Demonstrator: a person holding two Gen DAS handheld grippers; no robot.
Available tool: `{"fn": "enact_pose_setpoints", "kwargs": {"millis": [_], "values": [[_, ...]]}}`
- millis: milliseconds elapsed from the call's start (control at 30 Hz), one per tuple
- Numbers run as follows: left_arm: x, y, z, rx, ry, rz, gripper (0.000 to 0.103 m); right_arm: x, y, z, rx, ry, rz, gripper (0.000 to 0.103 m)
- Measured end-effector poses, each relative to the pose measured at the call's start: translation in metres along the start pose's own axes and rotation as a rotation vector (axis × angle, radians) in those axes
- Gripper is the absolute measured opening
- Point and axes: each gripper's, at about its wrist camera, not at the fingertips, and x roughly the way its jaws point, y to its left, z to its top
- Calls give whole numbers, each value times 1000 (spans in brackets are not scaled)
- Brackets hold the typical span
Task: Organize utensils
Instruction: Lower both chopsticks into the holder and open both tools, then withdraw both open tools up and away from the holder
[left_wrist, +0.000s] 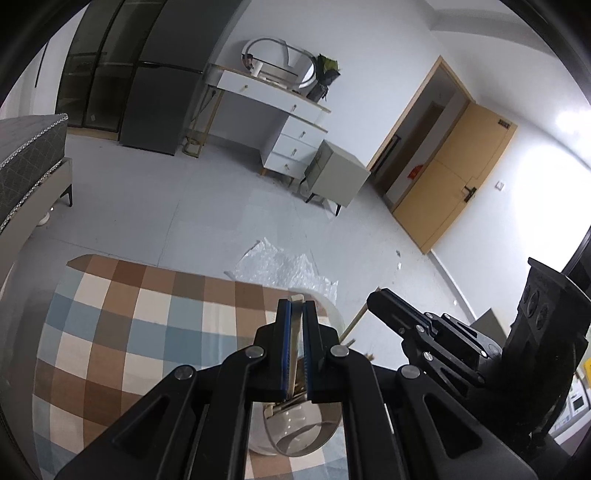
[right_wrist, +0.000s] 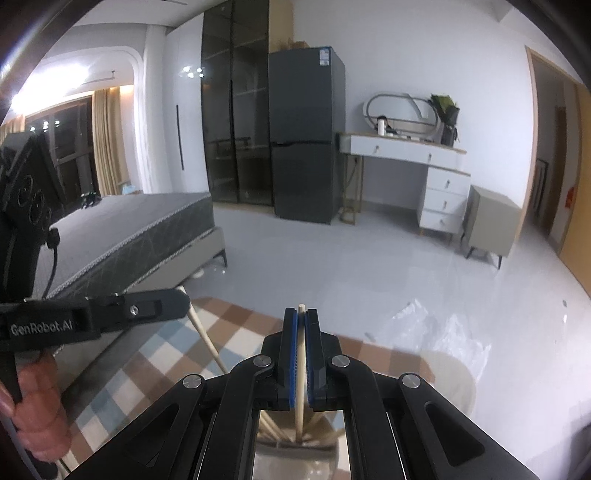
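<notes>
My left gripper (left_wrist: 296, 302) is shut on a flat pale utensil handle (left_wrist: 294, 350) that stands upright between its blue pads. Its lower end reaches into a round holder (left_wrist: 306, 432) just below the jaws. In the right wrist view, my right gripper (right_wrist: 301, 312) is shut on a wooden chopstick (right_wrist: 301, 354). That chopstick points down into a holder with several more sticks (right_wrist: 295, 432). The right gripper (left_wrist: 375, 297) shows at the right of the left wrist view. The left gripper (right_wrist: 183, 295) shows at the left of the right wrist view, with a hand (right_wrist: 33, 406) on its grip.
A checked brown, blue and cream cloth (left_wrist: 129, 332) covers the table. A crumpled plastic sheet (left_wrist: 284, 266) lies on the grey floor beyond it. A bed (right_wrist: 129, 229), a dark fridge (right_wrist: 306, 147), a white dresser (right_wrist: 424, 166) and a bedside cabinet (left_wrist: 336, 173) stand further off.
</notes>
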Motion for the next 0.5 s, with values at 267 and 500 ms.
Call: {"fn": "enact_pose_setpoints", "kwargs": {"millis": [267, 500], "values": [[16, -10, -19, 44, 113, 19, 1, -3, -7, -22, 29, 19, 16, 3], [18, -18, -25, 74, 168, 32, 1, 2, -14, -40, 64, 87, 0, 0]]}}
